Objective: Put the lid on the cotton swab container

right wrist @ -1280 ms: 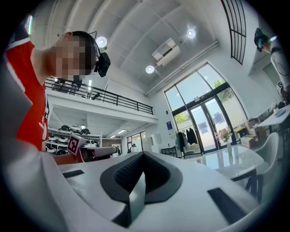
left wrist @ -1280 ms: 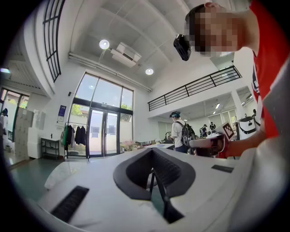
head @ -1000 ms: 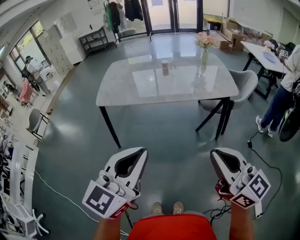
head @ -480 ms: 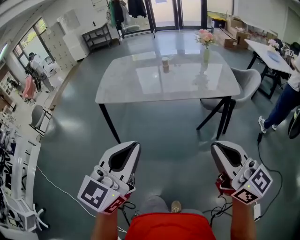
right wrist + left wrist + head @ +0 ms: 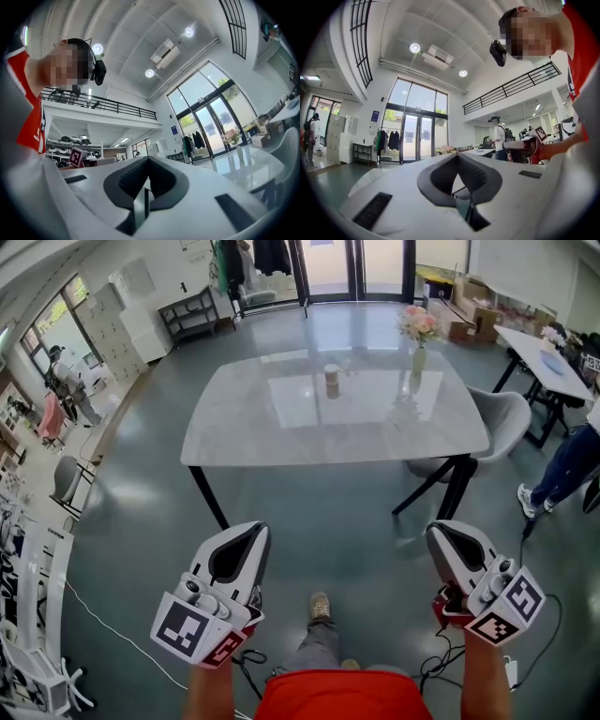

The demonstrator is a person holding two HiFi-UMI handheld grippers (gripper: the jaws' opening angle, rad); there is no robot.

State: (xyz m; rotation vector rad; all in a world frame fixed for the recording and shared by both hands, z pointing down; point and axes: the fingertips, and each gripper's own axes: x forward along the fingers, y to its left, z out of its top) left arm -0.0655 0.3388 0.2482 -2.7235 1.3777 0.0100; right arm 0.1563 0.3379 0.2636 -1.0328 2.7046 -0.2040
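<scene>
Cotton swab container: a small tan cylinder stood upright on the table, toward the far middle of the top. It was too small in the head view to tell whether a lid sat on it.
Table: a pale, glossy, marble-look top on dark legs stood well ahead of both tools.
Vase: a slim vase with pink flowers stood on the far right part of the table, apart from the cotton swab container.
Chair: a grey chair stood at the right end of the table.
Left tool: it was held low on the person's left, over the floor and well short of the table. Its jaws were pressed together with nothing between them.
Right tool: it was held low on the person's right, level with the left tool and well apart from it. Its jaws were also pressed together and empty.
Shoe: one shoe of the person was on the floor between the two tools.
Floor: the dark, shiny floor had a thin white cable lying on it at the left.
Bystander: a person in blue trousers stood at the right edge, beside a second white table.
Doors: tall glass doors stood beyond the far end of the table.
</scene>
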